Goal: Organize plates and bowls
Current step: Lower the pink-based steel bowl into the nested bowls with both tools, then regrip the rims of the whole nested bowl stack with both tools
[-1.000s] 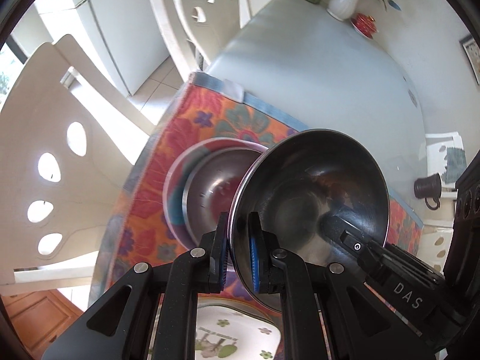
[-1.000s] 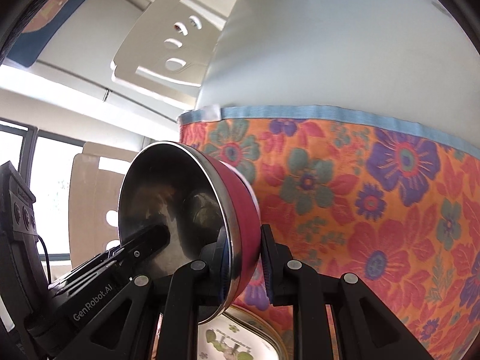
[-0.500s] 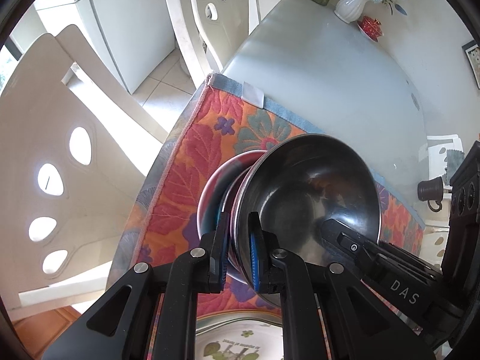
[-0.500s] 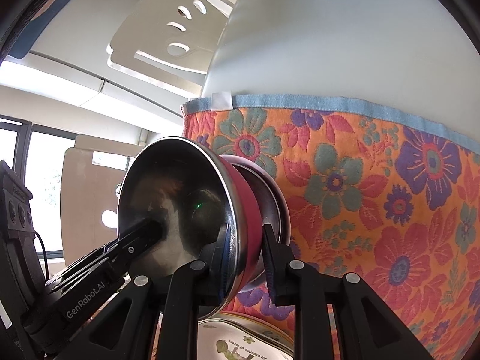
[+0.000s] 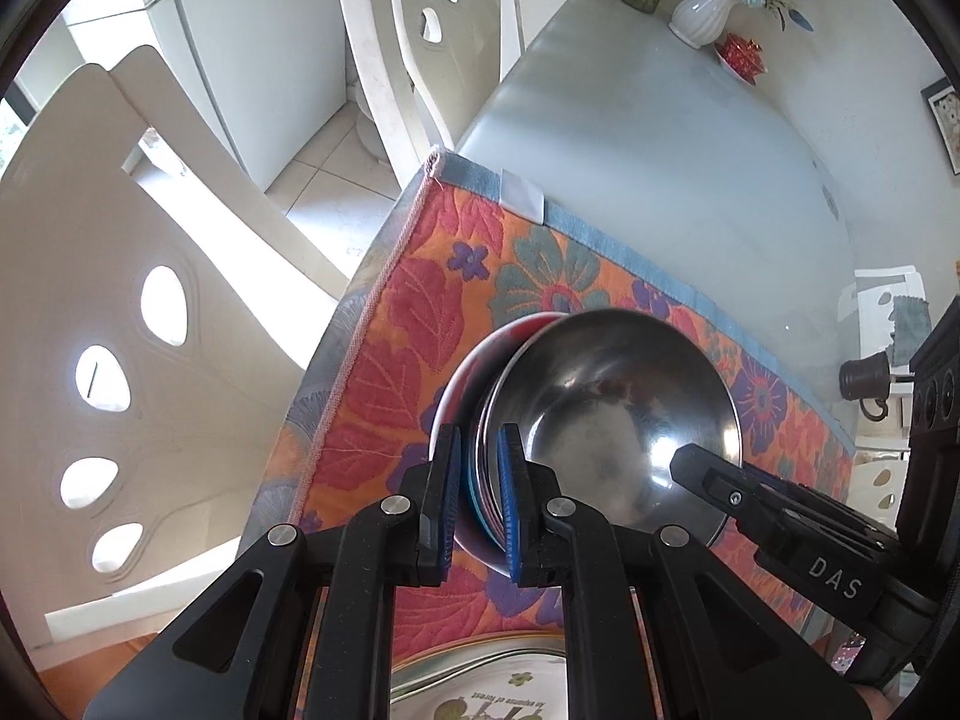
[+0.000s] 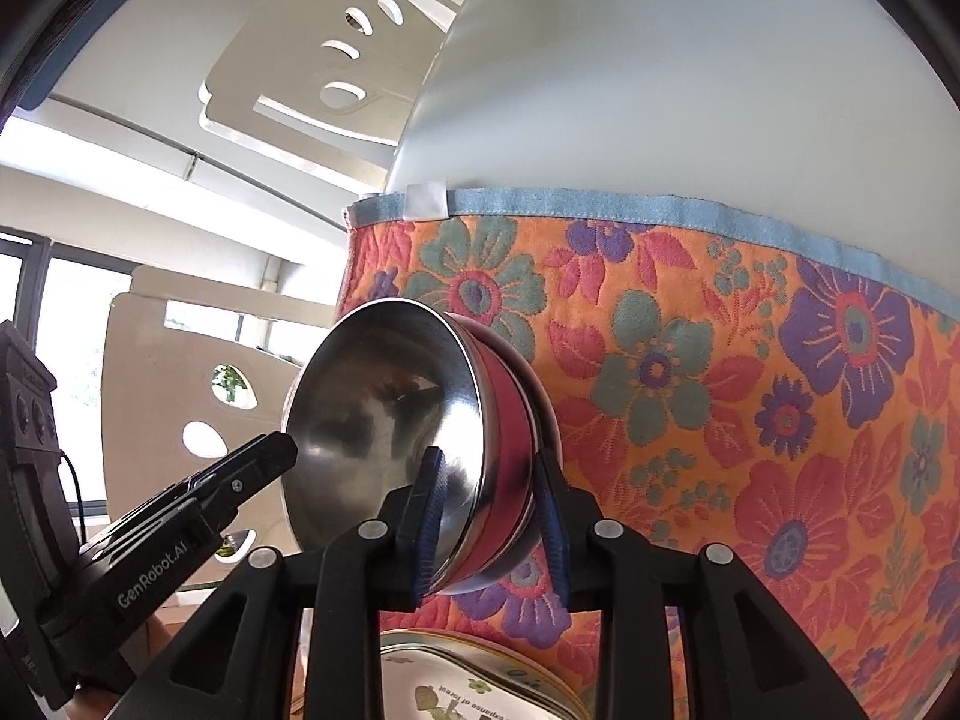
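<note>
A steel bowl (image 5: 612, 420) with a red outside (image 6: 504, 480) sits tilted inside a second steel bowl (image 5: 468, 360) on the floral mat (image 5: 420, 312). My left gripper (image 5: 480, 498) is shut on the near rim of the nested bowls. My right gripper (image 6: 489, 516) straddles the opposite rim. Its jaws are opening, and the outer pad (image 6: 549, 516) stands off the red wall. One finger of the left gripper (image 6: 264, 459) shows in the right wrist view. In the left wrist view, the right gripper's finger (image 5: 696, 462) reaches over the rim.
A plate with a printed design (image 5: 480, 690) lies on the mat just below the grippers. Beyond the mat (image 6: 720, 360) the glass table (image 5: 630, 138) carries a white vase (image 5: 702, 18) and a small red dish (image 5: 741, 54). White chairs (image 5: 120, 300) stand close to the table's left edge.
The red bowl has come down into the bowl on the mat, both grippers sinking with it. The right gripper's jaws have widened off the rim; the left stays shut.
</note>
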Available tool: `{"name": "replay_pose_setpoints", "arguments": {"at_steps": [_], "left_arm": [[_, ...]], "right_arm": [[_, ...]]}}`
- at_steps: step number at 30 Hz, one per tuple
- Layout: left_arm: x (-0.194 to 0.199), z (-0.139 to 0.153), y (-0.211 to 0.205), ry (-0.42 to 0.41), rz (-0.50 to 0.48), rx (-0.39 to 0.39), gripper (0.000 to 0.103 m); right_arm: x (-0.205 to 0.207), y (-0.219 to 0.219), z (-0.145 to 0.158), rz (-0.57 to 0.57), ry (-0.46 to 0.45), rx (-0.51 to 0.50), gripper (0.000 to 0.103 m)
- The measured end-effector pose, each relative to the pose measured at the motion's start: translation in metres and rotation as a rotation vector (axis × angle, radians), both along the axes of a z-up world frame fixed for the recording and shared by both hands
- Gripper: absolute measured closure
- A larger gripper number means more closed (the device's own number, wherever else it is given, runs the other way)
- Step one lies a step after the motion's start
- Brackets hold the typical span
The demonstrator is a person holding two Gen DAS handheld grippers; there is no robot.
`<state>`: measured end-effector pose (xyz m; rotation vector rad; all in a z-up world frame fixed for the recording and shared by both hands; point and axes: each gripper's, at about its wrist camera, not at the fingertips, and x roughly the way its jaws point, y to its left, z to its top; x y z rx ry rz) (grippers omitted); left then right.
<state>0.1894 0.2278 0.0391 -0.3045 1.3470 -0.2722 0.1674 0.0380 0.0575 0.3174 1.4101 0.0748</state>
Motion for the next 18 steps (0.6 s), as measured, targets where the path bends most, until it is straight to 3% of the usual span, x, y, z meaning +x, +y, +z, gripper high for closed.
{"name": "replay_pose_setpoints", "arguments": {"at_steps": [3, 14, 18], "left_arm": [[0.001, -0.001, 0.003, 0.011, 0.001, -0.008, 0.082], [0.003, -0.011, -0.001, 0.045, -0.019, -0.012, 0.076], [0.005, -0.012, -0.003, 0.041, -0.04, -0.024, 0.061]], "right_arm": [[-0.003, -0.003, 0.001, 0.004, -0.001, -0.008, 0.057], [-0.01, -0.017, -0.019, -0.033, 0.045, 0.04, 0.055], [-0.009, -0.02, -0.023, -0.054, 0.049, 0.098, 0.051]]}}
